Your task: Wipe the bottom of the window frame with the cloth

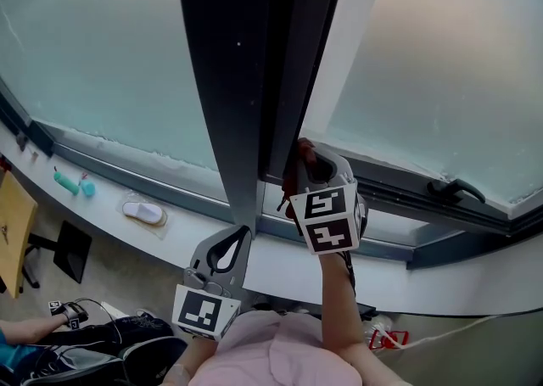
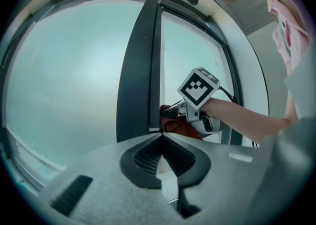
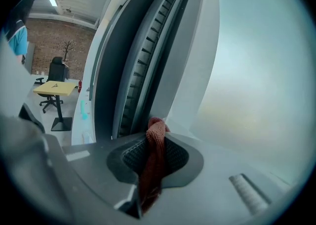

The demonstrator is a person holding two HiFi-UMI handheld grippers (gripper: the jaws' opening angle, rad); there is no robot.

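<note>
Left gripper (image 1: 242, 236), grey, two-jaw, with marker cube: jaws together, nothing between them, held low by the foot of the dark grey vertical window post (image 1: 246, 79). Right gripper (image 1: 307, 164), same make: jaws clamped on a rust-red woven cloth (image 3: 152, 164), whose bunched end lies at the bottom of the window frame (image 1: 399, 193), just right of the post. White curved sill (image 1: 280, 267) below the frame, with small teal items (image 1: 69, 182) on it far left. Frosted glass pane (image 1: 102, 45) behind.

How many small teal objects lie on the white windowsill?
2: a longer teal object and a shorter one, side by side at the windowsill's left. Others may be hidden.
</note>
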